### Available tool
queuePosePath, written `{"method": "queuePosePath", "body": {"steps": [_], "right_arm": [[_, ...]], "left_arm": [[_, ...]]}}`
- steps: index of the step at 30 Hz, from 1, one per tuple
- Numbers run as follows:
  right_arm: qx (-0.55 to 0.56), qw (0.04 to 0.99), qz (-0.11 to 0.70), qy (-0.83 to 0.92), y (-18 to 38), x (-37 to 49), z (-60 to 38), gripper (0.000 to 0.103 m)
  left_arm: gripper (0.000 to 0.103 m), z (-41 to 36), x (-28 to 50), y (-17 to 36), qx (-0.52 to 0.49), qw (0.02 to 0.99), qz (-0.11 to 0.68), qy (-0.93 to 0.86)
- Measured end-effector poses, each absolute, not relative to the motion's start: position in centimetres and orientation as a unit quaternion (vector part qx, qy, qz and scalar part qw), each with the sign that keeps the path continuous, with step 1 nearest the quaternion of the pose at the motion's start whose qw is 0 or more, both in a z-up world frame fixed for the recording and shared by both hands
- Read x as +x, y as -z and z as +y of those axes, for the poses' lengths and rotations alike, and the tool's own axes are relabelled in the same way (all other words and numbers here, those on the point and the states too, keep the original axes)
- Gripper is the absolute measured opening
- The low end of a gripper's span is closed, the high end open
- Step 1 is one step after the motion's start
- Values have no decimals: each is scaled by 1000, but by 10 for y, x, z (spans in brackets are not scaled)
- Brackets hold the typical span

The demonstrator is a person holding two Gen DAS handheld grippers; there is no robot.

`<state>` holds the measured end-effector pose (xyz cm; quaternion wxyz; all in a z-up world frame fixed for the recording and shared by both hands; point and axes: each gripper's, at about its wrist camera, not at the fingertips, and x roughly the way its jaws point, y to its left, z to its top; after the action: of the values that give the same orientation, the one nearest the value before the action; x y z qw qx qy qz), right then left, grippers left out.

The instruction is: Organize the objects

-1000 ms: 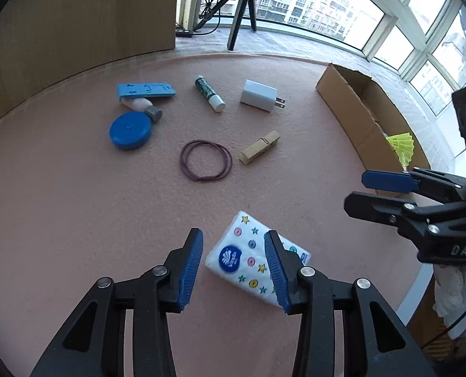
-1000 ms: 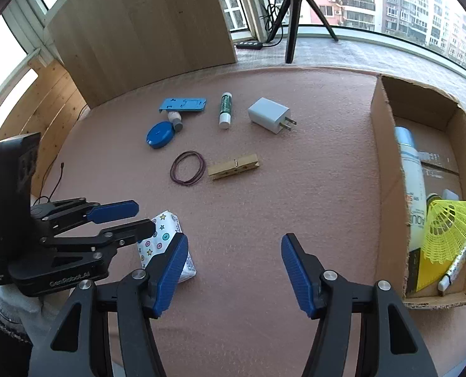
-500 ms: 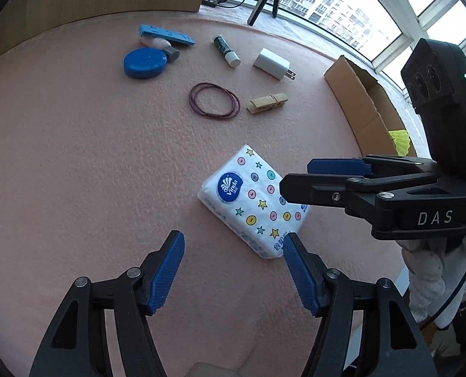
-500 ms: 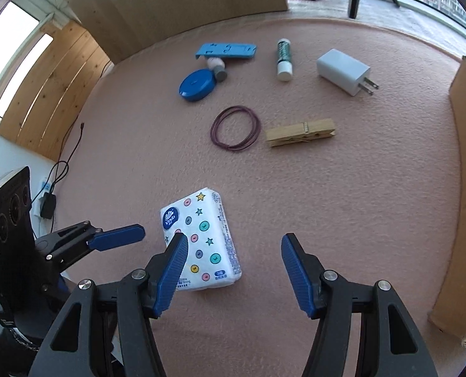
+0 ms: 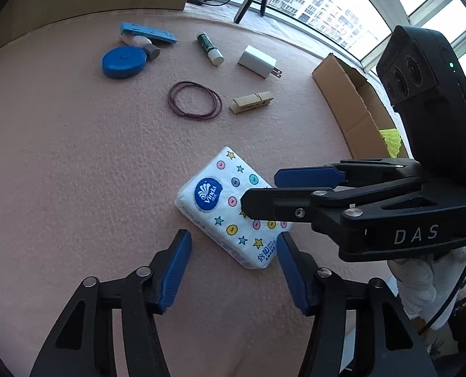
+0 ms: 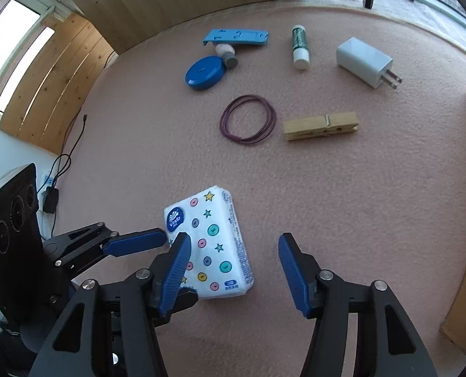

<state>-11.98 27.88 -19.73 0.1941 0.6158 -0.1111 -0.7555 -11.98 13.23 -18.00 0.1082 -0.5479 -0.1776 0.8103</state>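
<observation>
Tissue pack (image 5: pixel 229 207) pickup under way — left gripper (image 5: pixel 231 262) and right gripper (image 6: pixel 233 262) half-open, just closing, empty; the pack lies just ahead of the jaws — next, straddle and squeeze.

Pink felt table (image 6: pixel 374 204) has the tissue pack (image 6: pixel 212 242) near; rubber bands (image 6: pixel 248 119), clothespin (image 6: pixel 320 125), charger (image 6: pixel 363 61) (plus blue bits) farther back.

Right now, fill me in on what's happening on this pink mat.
A person holds a two-finger gripper in each hand, both angled down over a white tissue pack printed with coloured buttons and stars. The left gripper and right gripper both stand open; their jaws have just been closing a little, but neither grips the pack, which lies flat on the pink felt mat. A wooden clothespin, purple rubber bands and a white charger plug lie untouched beyond it.
</observation>
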Motion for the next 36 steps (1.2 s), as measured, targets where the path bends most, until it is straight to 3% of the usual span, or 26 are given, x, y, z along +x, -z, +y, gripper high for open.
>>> {"method": "queuePosePath", "body": {"steps": [8, 20, 36], "right_arm": [[620, 214, -125, 745, 201, -118, 274, 33], [590, 190, -143, 772, 174, -102, 295, 31], [515, 76, -177, 835, 110, -66, 420, 31]], "left_arm": [[42, 139, -121, 176, -546, 124, -166, -811], [40, 161, -134, 143, -520, 151, -141, -829], [40, 285, -200, 89, -472, 259, -67, -840]]}}
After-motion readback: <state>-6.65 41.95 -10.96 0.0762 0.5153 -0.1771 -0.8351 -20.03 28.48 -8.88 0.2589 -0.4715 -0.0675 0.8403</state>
